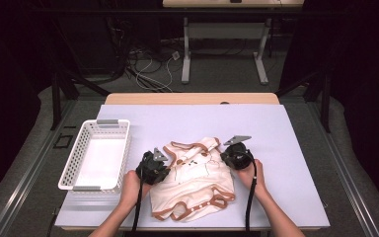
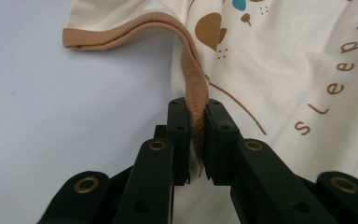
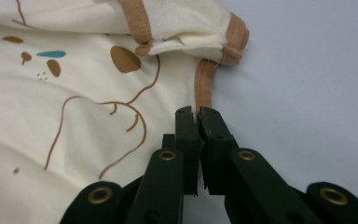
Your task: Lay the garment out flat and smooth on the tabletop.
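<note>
A: Where is the romper [image 1: 193, 180]?

B: Flat at the desk's [image 1: 276, 148] near edge, six o'clock. The left claw [image 2: 196, 122] pinches its brown trim; the right claw [image 3: 198, 122] is clamped on the opposite edge, likely to fold it.

A: Beyond?

B: A white basket [image 1: 96, 154], nine o'clock.

left gripper [image 2: 196, 135]: jaws clamped, hand low | right gripper [image 3: 198, 140]: jaws clamped, forearm angled inward

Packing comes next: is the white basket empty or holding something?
Empty: the white basket shows only its bare white floor in the high view.
</note>
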`<state>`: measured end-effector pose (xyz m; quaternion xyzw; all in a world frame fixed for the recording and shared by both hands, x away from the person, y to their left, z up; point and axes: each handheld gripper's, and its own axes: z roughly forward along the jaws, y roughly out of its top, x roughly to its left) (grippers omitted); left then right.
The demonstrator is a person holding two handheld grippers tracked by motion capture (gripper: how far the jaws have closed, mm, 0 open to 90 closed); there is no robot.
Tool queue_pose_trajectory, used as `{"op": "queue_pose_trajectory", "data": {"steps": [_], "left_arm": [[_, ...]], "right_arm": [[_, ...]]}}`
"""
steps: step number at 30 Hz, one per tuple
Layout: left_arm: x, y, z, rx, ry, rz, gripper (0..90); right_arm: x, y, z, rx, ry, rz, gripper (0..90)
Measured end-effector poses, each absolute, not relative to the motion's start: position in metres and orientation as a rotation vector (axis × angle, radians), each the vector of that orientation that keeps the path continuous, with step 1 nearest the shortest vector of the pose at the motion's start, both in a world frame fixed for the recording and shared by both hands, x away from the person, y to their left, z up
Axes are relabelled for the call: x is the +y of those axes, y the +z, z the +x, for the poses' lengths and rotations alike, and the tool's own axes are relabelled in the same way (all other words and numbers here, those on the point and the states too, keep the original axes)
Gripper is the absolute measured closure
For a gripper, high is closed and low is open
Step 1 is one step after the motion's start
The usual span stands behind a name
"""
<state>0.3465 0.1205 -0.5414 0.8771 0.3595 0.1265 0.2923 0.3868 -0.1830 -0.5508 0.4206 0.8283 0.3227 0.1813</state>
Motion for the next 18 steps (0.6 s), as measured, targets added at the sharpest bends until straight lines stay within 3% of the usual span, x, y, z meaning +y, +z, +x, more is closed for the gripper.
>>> {"op": "queue_pose_trajectory", "data": {"steps": [18], "left_arm": [[0.131, -0.54, 0.315, 0.906, 0.256, 2.365, 81.0]], "right_arm": [[-0.194, -0.529, 0.327, 2.452, 0.846, 1.055, 87.0]]}}
